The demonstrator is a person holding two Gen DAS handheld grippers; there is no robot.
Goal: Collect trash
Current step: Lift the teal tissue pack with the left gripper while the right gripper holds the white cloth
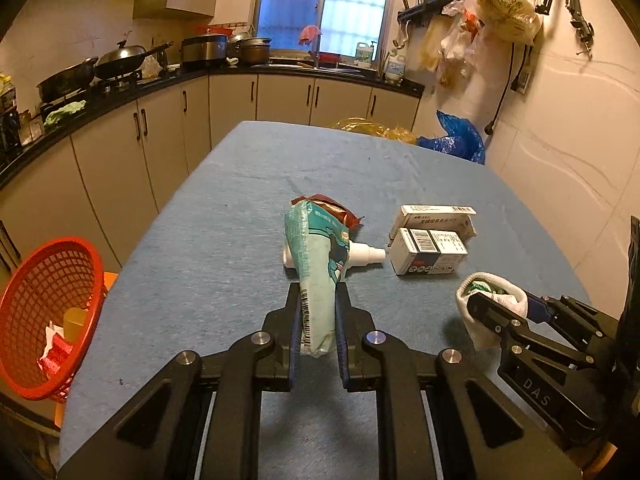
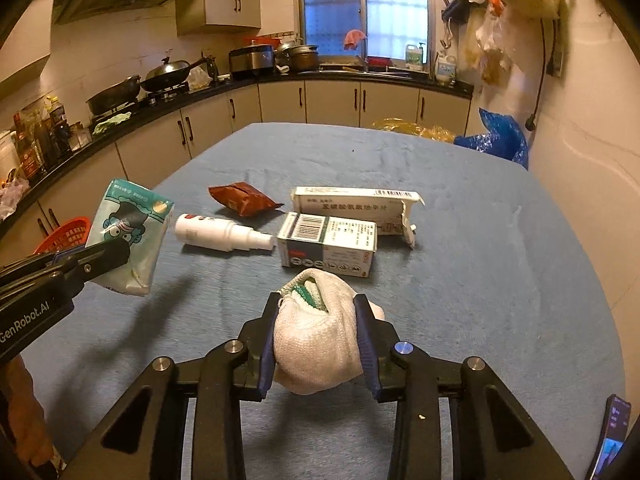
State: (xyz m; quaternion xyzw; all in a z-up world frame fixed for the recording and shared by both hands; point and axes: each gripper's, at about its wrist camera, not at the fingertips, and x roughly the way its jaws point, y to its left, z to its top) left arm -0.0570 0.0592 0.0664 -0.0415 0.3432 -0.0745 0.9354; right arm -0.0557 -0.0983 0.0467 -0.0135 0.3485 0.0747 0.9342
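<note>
Both grippers loaded above the table (image 1: 240, 184).
I had the left gripper (image 1: 318, 308) clamped on the tissue pack (image 1: 316, 264), the right gripper (image 2: 318, 320) on the sock (image 2: 316, 340).

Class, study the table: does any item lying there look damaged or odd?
Yes. The far box has its right end flap torn open and ragged. The spray bottle lies on its side beside the crumpled brown wrapper.
</note>
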